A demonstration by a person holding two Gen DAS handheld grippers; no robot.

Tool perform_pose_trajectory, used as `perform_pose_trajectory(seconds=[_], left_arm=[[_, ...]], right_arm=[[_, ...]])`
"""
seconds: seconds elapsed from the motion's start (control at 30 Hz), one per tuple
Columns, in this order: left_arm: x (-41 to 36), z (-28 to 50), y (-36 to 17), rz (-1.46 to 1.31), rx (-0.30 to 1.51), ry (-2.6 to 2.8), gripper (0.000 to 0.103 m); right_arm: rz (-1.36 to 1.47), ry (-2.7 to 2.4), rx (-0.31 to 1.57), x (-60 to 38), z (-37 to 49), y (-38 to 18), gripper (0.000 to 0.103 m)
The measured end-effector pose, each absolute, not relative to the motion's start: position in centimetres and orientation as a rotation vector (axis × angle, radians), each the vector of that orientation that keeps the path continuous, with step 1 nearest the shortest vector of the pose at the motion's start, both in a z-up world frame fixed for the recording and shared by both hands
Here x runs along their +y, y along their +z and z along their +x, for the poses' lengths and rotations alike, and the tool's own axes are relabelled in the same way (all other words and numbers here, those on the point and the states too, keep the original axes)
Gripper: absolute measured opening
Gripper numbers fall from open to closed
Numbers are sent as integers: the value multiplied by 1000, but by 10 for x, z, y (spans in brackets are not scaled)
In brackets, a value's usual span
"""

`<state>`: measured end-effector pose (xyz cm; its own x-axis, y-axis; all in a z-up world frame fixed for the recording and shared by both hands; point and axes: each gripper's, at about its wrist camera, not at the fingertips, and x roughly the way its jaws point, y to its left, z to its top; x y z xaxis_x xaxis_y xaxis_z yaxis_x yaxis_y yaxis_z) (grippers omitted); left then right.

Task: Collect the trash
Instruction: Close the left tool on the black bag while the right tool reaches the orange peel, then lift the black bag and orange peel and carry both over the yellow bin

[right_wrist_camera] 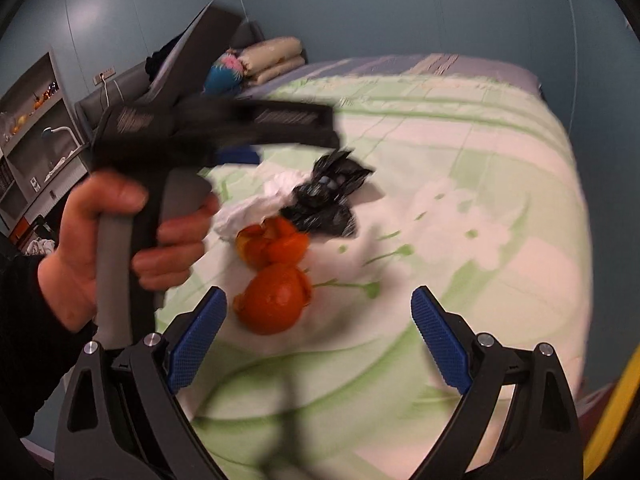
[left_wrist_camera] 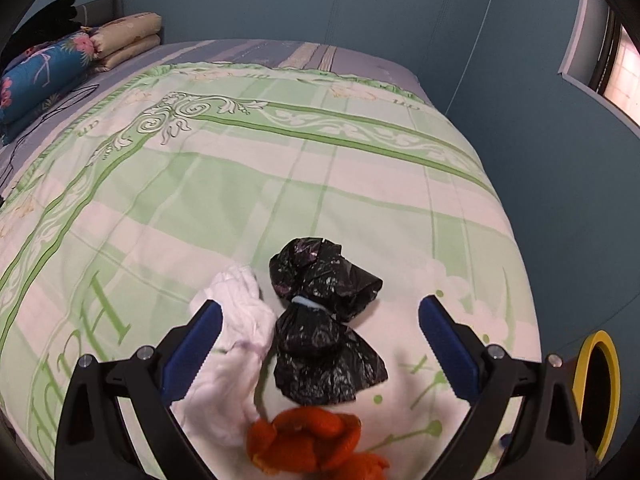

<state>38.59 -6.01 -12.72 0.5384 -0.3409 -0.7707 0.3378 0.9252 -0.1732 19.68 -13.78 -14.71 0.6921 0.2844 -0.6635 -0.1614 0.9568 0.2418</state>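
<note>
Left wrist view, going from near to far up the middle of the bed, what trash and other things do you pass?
Orange peel → black plastic bag → open stretch of green patterned bedspread → blue wall.

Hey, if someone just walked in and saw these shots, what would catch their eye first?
Probably the small heap of trash on the green-and-white bedspread: a crumpled black plastic bag, white tissue beside it on its left, and bright orange peel nearest the camera. The open left gripper hangs over the heap.
</note>
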Motion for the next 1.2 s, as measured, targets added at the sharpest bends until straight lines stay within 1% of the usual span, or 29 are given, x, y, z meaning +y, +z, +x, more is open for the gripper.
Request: perform_pose_trajectory(seconds=[0.13, 0.43, 0.53, 0.6, 0.63, 0.7, 0.73, 0.77, 0.8, 0.83, 0.87, 1.0, 1.13, 1.2], left_arm=[[-67, 400, -137, 14, 962, -433, 95], [-71, 421, -152, 9, 1021, -455, 95], [-71, 426, -157, 11, 1039, -455, 85], [-74, 428, -162, 18, 1063, -467, 76], [-75, 427, -165, 25, 1072, -468, 74], [-80, 424, -169, 61, 1079, -472, 60], [-81, 423, -171, 79, 1078, -465, 57], [-81, 422, -171, 83, 1078, -462, 46], [-81, 422, -172, 81, 1083, -463, 37], [-79, 422, -172, 73, 1085, -465, 35], [-78, 423, -171, 70, 1083, -464, 30], [-71, 423, -168, 34, 1080, -455, 25], [-54, 421, -156, -47, 1058, -450, 24], [-48, 420, -150, -71, 1044, -447, 24]], right_arm=[[139, 258, 797, -121, 204, -161, 89], [122, 246, 822, -110, 222, -170, 89], [120, 247, 839, -107, 230, -173, 85], [106, 249, 848, -103, 231, -174, 82], [103, 256, 856, -101, 232, -176, 79], [100, 261, 861, -98, 233, -177, 76], [99, 267, 864, -96, 233, -177, 72], [101, 271, 864, -95, 233, -177, 67], [101, 275, 866, -94, 233, -176, 64], [99, 280, 868, -92, 233, -175, 58], [96, 288, 872, -90, 233, -175, 51], [93, 297, 886, -87, 233, -173, 44], [127, 290, 893, -96, 229, -169, 37], [143, 277, 900, -104, 227, -168, 36]])
